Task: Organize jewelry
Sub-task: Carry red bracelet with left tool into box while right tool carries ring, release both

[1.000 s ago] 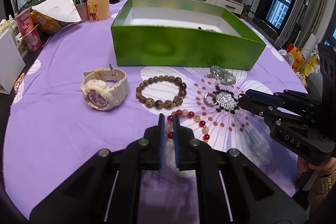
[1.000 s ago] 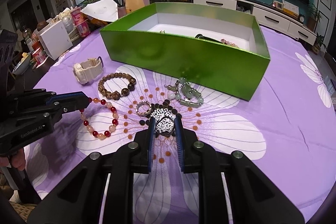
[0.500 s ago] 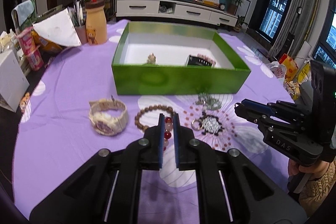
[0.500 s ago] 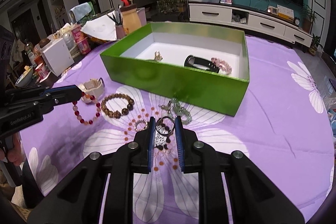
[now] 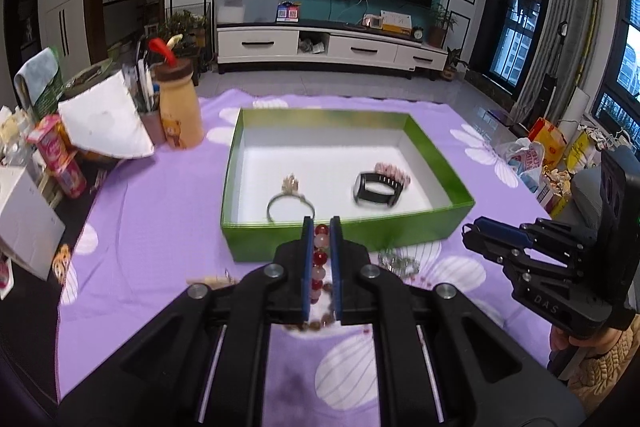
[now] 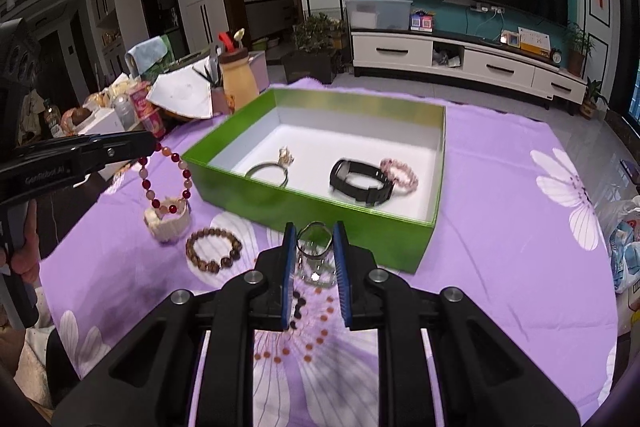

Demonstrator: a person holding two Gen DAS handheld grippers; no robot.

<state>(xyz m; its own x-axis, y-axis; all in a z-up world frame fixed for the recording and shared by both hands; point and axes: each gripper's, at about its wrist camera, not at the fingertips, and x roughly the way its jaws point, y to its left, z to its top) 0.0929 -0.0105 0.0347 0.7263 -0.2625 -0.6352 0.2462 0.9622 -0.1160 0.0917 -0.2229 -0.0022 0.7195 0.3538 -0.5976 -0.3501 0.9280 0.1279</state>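
Note:
My left gripper (image 5: 320,223) is shut on a red and pink bead bracelet (image 5: 319,259), lifted in front of the green box (image 5: 344,239); the bracelet hangs from it in the right wrist view (image 6: 166,179). My right gripper (image 6: 314,233) is shut on a sparkly pendant with a metal ring (image 6: 314,247), held above the cloth near the box's front wall (image 6: 320,211). Inside the box lie a thin bangle (image 5: 290,203), a black band (image 5: 376,189) and a pink bead bracelet (image 5: 392,171).
On the purple flowered cloth (image 6: 500,247) lie a brown bead bracelet (image 6: 214,251), a cream watch (image 6: 166,221) and a silver chain piece (image 5: 398,263). A bear bottle (image 5: 178,107), a pen cup, snack packs and a white box (image 5: 24,223) crowd the far left.
Both grippers have risen and moved toward the box, each carrying its piece. The box interior now shows from above.

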